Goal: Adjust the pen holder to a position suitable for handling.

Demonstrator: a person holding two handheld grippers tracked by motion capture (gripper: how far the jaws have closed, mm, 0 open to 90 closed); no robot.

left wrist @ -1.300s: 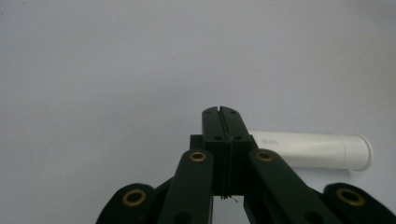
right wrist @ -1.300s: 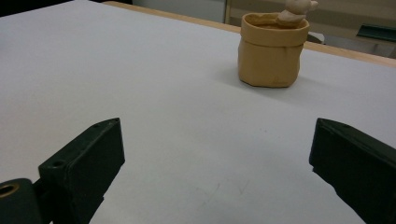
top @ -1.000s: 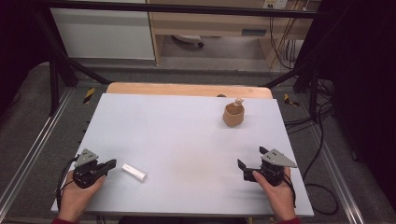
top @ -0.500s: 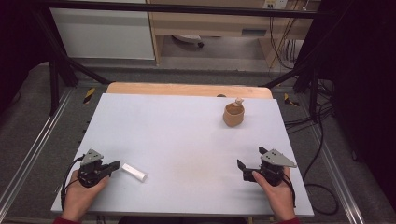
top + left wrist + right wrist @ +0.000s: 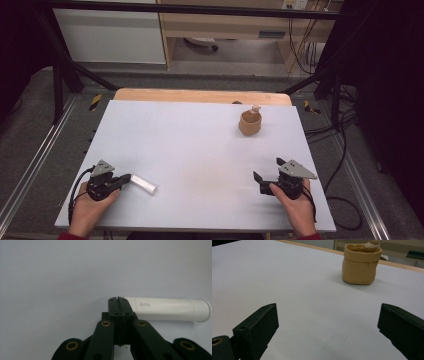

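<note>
Pale grey surface (image 5: 200,150) | white tube (image 5: 144,184) near tan pot (image 5: 249,123) | left gripper (image 5: 125,178) jaws clenched empty beside tube | right gripper (image 5: 266,176) jaws spread | dark room, cables.

Lying on the table (image 5: 200,150), near its front left corner: the tube (image 5: 144,184). Standing well apart toward the far right: the pouch (image 5: 249,123).

White tube's (image 5: 170,310) near end behind claw (image 5: 119,300)
</note>
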